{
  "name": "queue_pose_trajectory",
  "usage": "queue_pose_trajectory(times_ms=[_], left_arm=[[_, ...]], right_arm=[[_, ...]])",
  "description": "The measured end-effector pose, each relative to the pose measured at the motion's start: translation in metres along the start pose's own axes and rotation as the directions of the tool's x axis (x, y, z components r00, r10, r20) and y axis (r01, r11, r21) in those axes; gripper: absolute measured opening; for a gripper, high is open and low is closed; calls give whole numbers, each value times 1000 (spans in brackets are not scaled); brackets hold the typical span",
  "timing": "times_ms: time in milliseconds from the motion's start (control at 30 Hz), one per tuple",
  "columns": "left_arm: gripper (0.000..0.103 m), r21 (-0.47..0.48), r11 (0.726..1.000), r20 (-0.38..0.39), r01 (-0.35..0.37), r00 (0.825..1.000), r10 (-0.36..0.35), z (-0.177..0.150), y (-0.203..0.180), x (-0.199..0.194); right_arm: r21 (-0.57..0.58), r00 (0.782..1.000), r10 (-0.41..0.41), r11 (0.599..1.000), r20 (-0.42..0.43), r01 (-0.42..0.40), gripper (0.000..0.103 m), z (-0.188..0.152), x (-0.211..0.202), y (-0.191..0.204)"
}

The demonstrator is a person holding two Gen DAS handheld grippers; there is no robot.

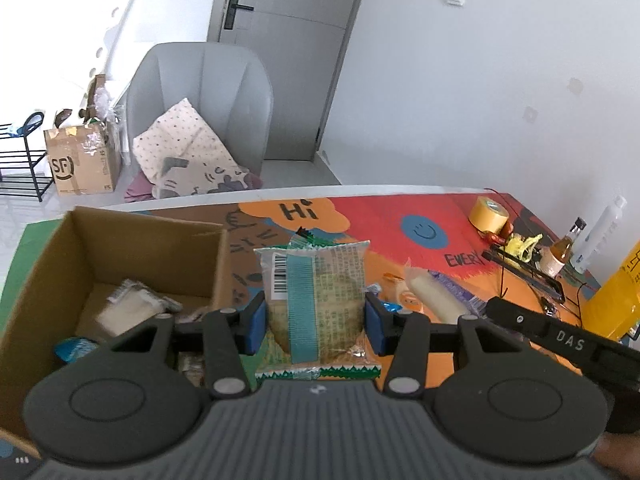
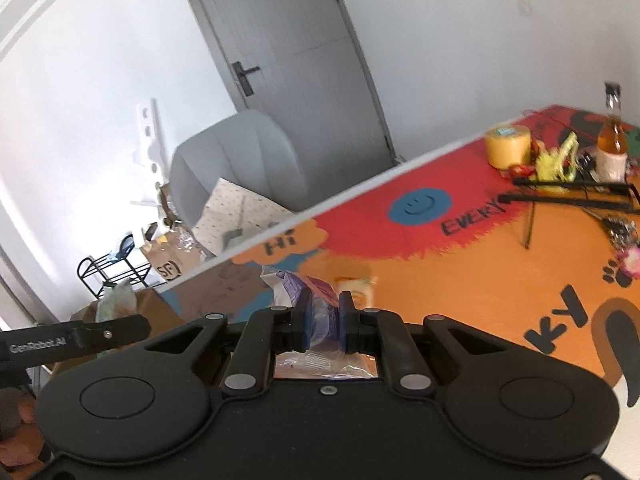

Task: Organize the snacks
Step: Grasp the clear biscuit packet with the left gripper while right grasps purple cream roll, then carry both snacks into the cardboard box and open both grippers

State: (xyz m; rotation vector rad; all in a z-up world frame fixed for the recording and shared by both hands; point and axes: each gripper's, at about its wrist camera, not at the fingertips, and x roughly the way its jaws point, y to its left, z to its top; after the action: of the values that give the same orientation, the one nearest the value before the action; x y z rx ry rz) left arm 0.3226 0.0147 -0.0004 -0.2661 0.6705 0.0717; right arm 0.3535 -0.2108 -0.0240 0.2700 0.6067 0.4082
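Clear green-edged snack packet [image 1: 316, 304] with teal stripe, barcode, brownish contents.

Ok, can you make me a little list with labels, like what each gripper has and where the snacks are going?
left gripper: shut on a clear snack packet with a teal stripe and green zigzag edges
right gripper: shut on a purple and clear plastic snack wrapper
open brown cardboard box: beside the left gripper, some wrapped snacks already inside
colourful orange and red table mat: more snacks lying on it
yellow tape roll: at the far side of the mat
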Motion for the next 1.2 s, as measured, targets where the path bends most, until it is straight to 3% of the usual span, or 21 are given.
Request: queue_pose_trajectory(times_ms=[200,700,867,1033,1200], left_arm=[[48,-32,999,29,30,999,-29,-5,21,-20],[48,-83,995,80,-53,995,60,-4,87,-70],[49,-106,993,93,-44,994,54,-4,111,-72],[67,-131,991,102,-26,994,40,-5,129,-63],[70,-142,989,107,-35,993,51,-7,145,-69]], right_arm=[[-25,998,39,999,45,-38,11,1,-10,26],[-98,985,161,983,56,-155,11,-1,-14,107],[-123,983,178,977,36,-173,11,-6,-5,132],[-156,987,163,975,8,-160,11,-13,3,155],[-173,988,156,973,-10,-155,11,-16,13,173]])
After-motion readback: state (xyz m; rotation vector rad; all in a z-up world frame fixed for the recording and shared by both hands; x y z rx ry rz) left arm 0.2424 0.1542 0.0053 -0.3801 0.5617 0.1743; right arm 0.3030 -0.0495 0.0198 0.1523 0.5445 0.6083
